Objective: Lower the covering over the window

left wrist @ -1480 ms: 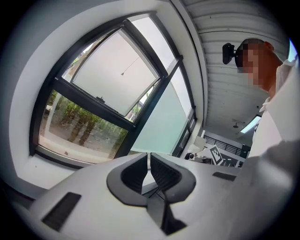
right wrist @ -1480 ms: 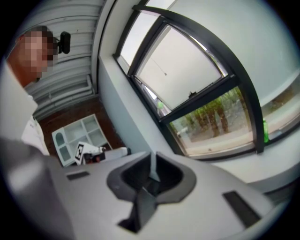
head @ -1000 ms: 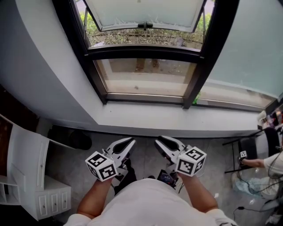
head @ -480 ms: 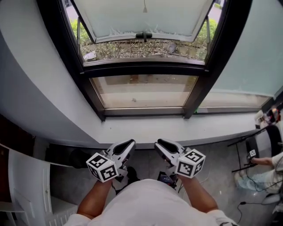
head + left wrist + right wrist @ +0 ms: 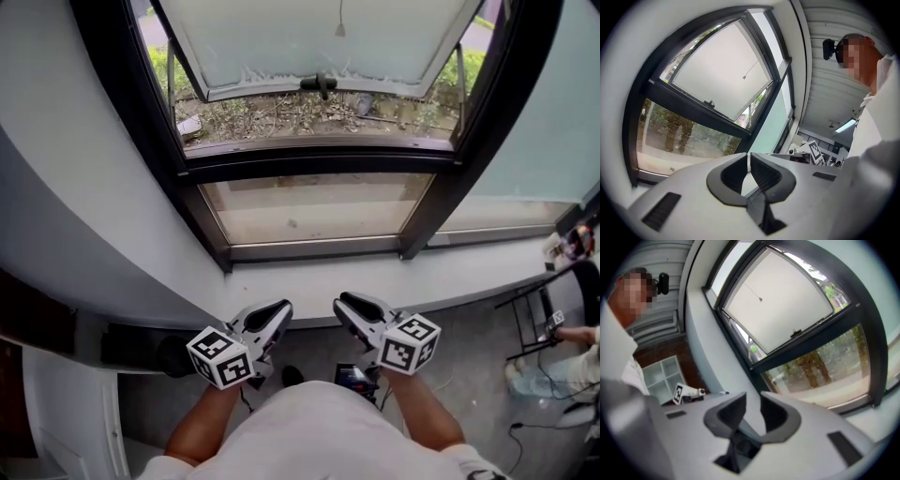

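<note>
"Where's the covering?"
"Up above the window (image 5: pixel 309 159), out of sight, I'd guess. Only its cord (image 5: pixel 339 28) hangs there, vertical, high and ahead of both tools."
"And the tools?"
"Left tool (image 5: pixel 275 311) is pinched shut, right tool (image 5: pixel 347 306) is partly apart. Both are empty, and the right looks nearer."

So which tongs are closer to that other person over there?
Right. The right tongs are on the other person's side; the left tongs sit farther away, beyond them.
</note>
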Demonstrator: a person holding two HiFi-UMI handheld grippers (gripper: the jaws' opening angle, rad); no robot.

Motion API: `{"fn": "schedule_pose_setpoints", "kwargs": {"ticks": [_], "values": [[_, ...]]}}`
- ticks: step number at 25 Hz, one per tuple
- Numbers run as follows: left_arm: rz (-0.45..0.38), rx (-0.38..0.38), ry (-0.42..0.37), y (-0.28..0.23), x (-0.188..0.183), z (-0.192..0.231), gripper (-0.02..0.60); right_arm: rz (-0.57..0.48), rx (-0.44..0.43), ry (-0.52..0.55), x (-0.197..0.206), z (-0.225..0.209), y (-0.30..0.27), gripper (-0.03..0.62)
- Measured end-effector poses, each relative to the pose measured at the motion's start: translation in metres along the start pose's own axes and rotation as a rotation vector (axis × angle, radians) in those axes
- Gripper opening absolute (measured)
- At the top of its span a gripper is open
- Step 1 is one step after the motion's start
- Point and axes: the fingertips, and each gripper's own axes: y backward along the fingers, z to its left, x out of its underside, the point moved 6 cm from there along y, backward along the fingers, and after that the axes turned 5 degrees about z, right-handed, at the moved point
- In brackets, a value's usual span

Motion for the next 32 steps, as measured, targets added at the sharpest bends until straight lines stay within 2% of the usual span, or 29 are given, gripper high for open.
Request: {"fn": "schedule_pose_setpoints", "kwargs": {"ticks": [6,11,24,32], "values": [[0.01,0.015,0.004,-0.003,-0.007,0.018,0.026,0.009,-0.005,0.0,-0.006,0.0,-0.024,0.089],[0.016,0.01,0.015,-0.019,-0.009,0.025,0.026,0.014,-0.001,0.005,-0.015,-0.017,-0.024,0.089],[-0.065,-0.061,0.007,-0.085,-0.045,0.031,0.026,0.05,-0.049,0.092,-0.073,-0.075,-0.021,0.089],[-0.091,-0.101,-0.025,-0.108,-0.058,0.032,0.026,0.069,-0.071,0.137,-0.091,-0.101,-0.019,0.089]]}}
